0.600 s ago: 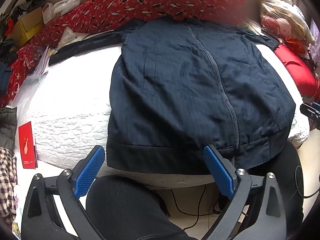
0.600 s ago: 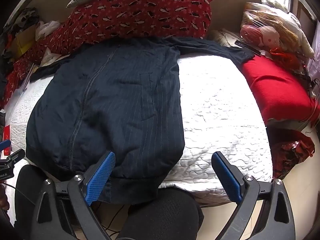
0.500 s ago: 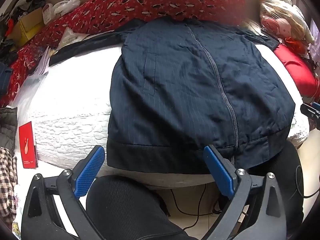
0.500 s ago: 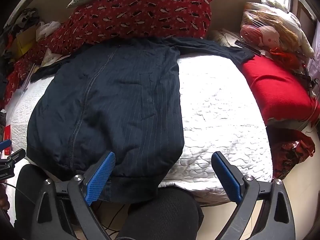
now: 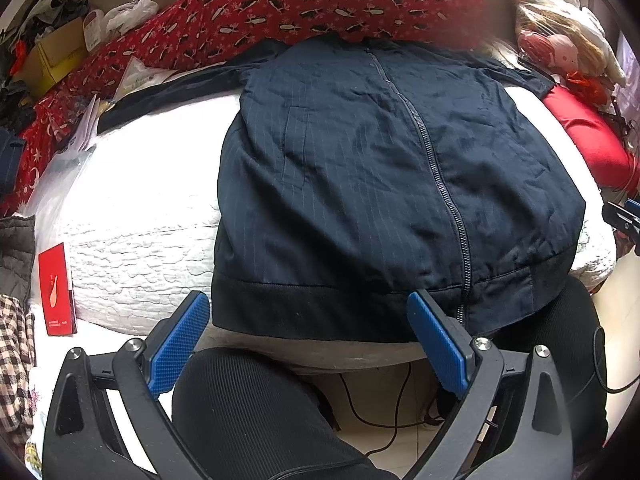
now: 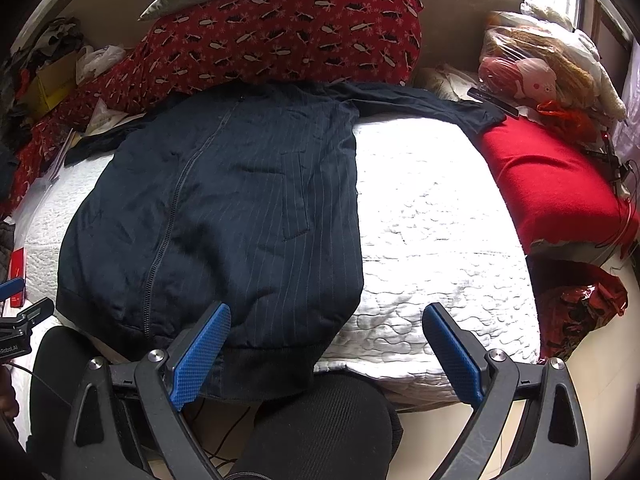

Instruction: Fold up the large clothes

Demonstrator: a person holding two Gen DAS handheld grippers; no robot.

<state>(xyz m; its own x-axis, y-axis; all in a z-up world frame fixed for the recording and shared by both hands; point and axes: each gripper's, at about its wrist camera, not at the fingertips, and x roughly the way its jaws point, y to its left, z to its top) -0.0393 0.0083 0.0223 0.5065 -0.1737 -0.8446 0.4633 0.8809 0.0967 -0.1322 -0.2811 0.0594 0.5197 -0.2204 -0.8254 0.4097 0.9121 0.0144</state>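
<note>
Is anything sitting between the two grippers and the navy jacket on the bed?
Nothing visible does. The left gripper and right gripper hang open just short of the jacket, whose hem drapes over the bed edge.

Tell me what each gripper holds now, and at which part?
Nothing. Both the left gripper and right gripper hover open above the navy jacket.

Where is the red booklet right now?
Left wrist view, far left: the red booklet lies beside the white quilt, left of the jacket.
</note>
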